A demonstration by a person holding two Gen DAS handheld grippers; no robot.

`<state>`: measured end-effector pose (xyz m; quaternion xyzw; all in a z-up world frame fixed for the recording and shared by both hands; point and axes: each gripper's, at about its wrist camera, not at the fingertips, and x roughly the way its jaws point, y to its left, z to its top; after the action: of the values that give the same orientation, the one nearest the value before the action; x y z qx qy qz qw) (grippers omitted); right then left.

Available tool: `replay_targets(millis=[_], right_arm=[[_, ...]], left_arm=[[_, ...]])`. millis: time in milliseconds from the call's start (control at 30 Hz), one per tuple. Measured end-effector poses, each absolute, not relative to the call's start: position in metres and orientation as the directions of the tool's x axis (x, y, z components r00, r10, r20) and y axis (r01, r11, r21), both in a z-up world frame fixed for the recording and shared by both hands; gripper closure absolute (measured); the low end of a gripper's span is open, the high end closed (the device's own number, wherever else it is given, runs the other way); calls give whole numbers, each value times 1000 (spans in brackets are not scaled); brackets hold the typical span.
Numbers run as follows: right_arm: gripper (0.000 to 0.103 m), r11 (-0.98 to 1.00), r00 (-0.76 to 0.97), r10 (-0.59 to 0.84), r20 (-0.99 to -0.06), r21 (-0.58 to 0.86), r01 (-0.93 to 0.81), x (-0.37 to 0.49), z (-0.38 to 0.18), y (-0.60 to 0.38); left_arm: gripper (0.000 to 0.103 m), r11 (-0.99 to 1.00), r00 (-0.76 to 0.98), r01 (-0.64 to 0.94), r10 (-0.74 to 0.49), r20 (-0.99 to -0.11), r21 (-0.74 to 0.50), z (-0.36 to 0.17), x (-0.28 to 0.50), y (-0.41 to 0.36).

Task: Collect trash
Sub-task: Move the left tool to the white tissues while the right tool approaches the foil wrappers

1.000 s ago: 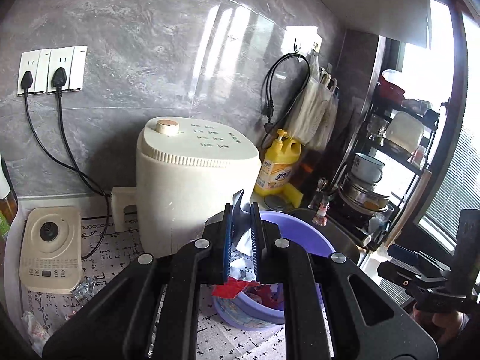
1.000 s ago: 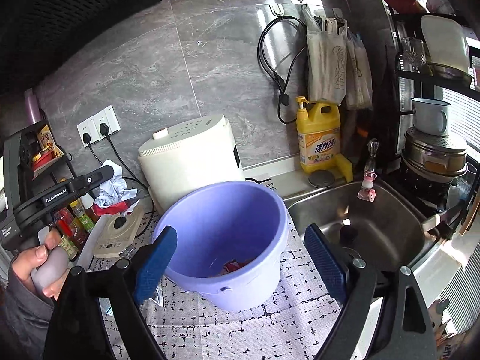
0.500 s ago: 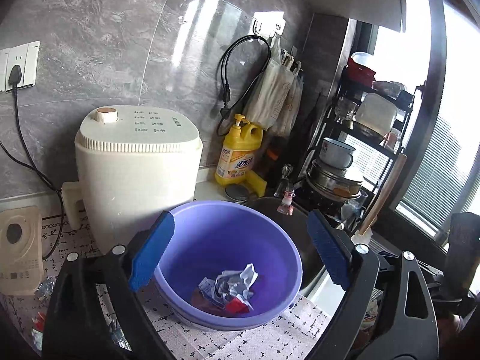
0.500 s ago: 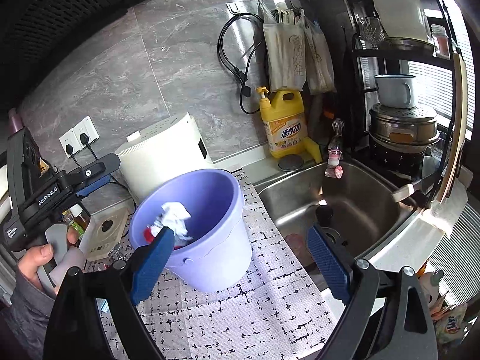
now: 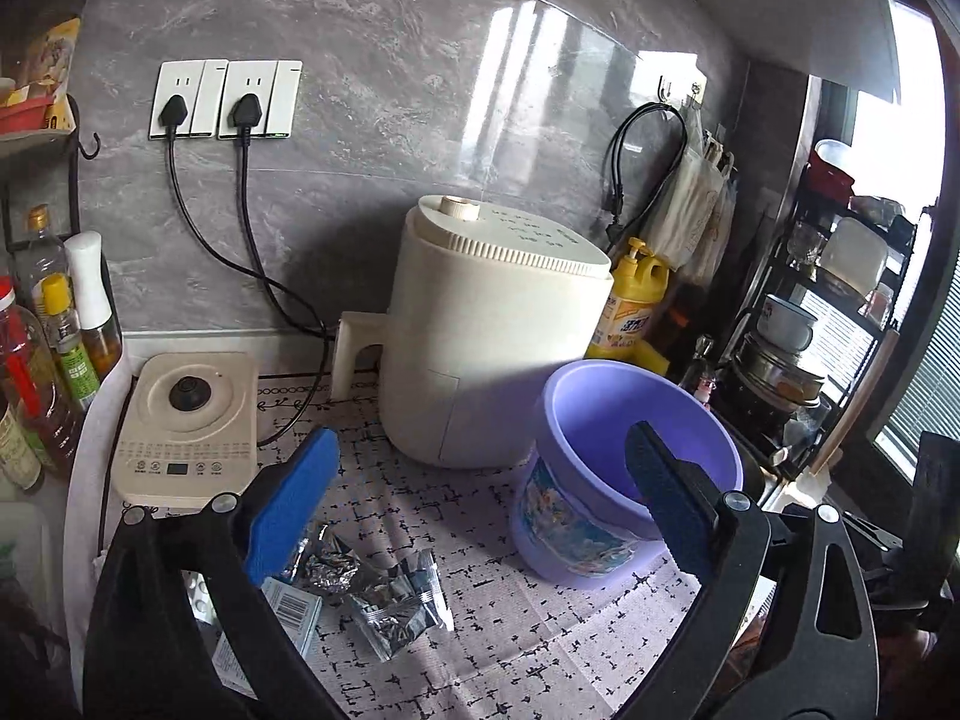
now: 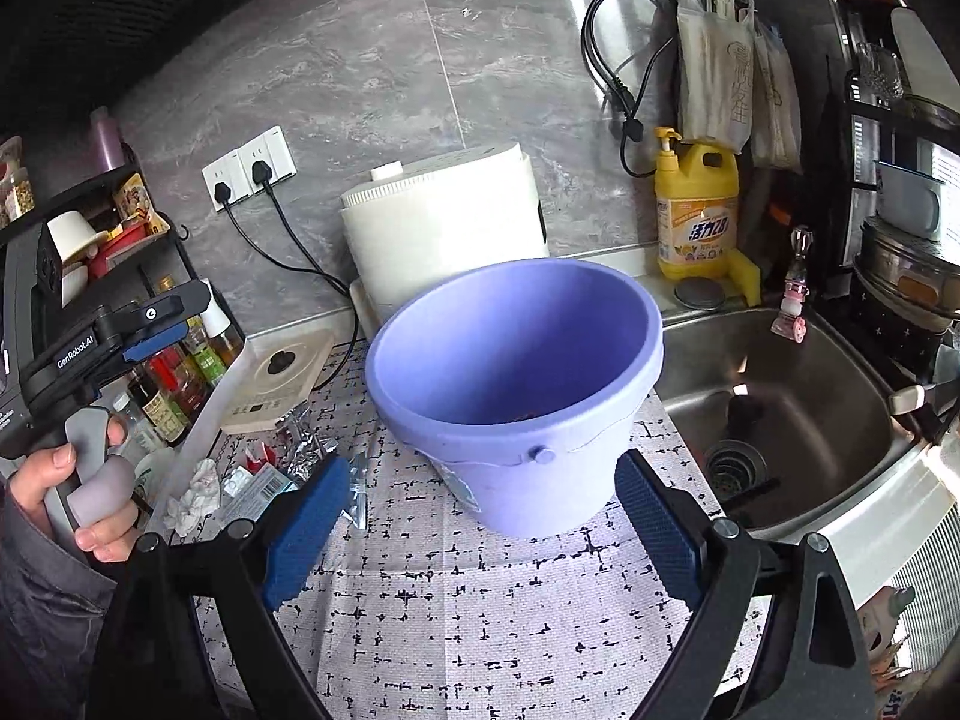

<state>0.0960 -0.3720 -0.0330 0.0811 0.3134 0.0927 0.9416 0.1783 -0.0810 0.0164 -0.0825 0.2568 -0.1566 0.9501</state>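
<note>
A purple bucket [image 5: 606, 516] stands on the patterned counter mat; in the right wrist view [image 6: 516, 384] a little trash shows at its bottom. My left gripper [image 5: 480, 510] is open and empty, above crumpled foil wrappers [image 5: 396, 600] and a barcode packet [image 5: 291, 609] left of the bucket. My right gripper [image 6: 480, 510] is open and empty, just in front of the bucket. More trash lies left of the bucket in the right wrist view: foil [image 6: 306, 453], a crumpled tissue [image 6: 195, 492] and a pill blister [image 6: 237, 483].
A cream appliance [image 5: 492, 336] stands behind the bucket, a flat cooker base [image 5: 186, 426] to its left. Bottles [image 5: 54, 348] line the left edge. A yellow detergent bottle [image 6: 696, 210] and steel sink [image 6: 774, 414] are on the right.
My left gripper opened and dropped its trash into the bucket, then swung back left and down over the wrappers on the mat. My right gripper stayed open, shifting slightly in front of the bucket.
</note>
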Motion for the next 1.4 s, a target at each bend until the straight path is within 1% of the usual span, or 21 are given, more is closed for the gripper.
replay_targets(millis=[400, 600, 667, 1033, 1067, 1167, 1200, 1267, 1333, 1400], right_arm=[[15, 937, 723, 348, -597, 202, -285, 105, -54, -303], [10, 917, 690, 389, -611, 182, -355, 109, -61, -274], [8, 911, 680, 398, -616, 179, -372, 111, -64, -265], [8, 889, 613, 424, -667, 178, -421, 121, -91, -231], [8, 888, 609, 424, -670, 178, -423, 122, -93, -230], [8, 885, 596, 429, -679, 182, -429, 125, -99, -226], [10, 881, 590, 435, -680, 187, -435, 126, -101, -225], [18, 876, 577, 442, -687, 192, -443, 128, -104, -223], [18, 876, 570, 438, -695, 187, -445, 129, -108, -221], [22, 876, 563, 435, -703, 186, -444, 131, -112, -219]], left_arm=[[8, 972, 849, 17, -139, -510, -235, -12, 131, 10], [8, 968, 833, -104, -41, -552, -228, -37, 107, 44], [8, 963, 828, -134, -21, -560, -234, -45, 99, 55], [8, 938, 797, -253, 65, -601, -235, -82, 69, 91], [9, 936, 794, -260, 69, -604, -236, -84, 68, 93], [22, 930, 778, -278, 70, -625, -241, -95, 67, 99], [27, 927, 771, -281, 63, -634, -250, -99, 68, 101], [34, 921, 754, -295, 60, -654, -256, -109, 73, 105], [39, 917, 742, -306, 61, -668, -255, -118, 78, 107], [46, 919, 729, -308, 61, -682, -248, -125, 84, 108]])
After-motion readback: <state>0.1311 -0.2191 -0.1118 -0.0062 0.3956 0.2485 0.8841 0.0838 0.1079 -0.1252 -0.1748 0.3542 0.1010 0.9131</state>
